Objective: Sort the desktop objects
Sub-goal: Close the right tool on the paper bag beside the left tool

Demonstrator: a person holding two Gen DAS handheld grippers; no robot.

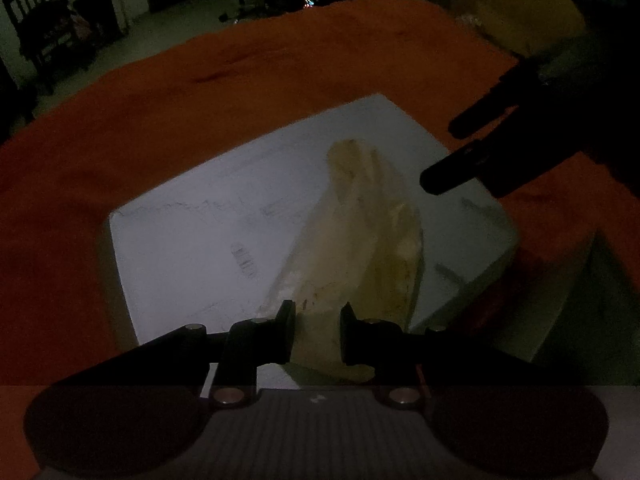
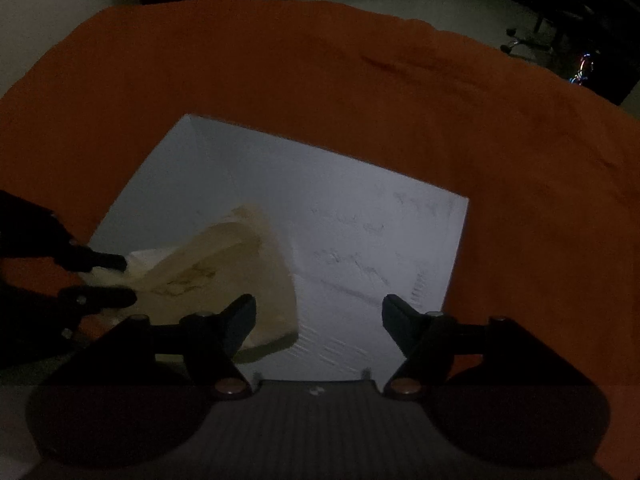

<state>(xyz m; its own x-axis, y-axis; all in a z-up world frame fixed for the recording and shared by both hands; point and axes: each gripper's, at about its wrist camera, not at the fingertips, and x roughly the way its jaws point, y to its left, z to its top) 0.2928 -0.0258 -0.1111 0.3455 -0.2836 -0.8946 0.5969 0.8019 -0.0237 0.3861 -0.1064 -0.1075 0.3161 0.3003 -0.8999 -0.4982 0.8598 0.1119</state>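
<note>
lying crumpled, pale yellowish bag [image 1: 360, 240]

Dim light blurs everything; the faint marks on the white box [image 1: 192, 240] at nine o'clock are too smudged to read; the crumpled bag's [image 1: 360, 232] near end is hidden between the left gripper [image 1: 318, 332] fingers; the orange surface [image 2: 360, 92] is cut off at three o'clock.

Mid-frame in the left wrist view, on the cloth-covered table [image 1: 200, 92], a box [image 1: 192, 240], with a bag [image 1: 360, 232] reaching from its middle down to the left gripper [image 1: 318, 332] at bottom, right gripper [image 1: 452, 156] at upper right.
</note>
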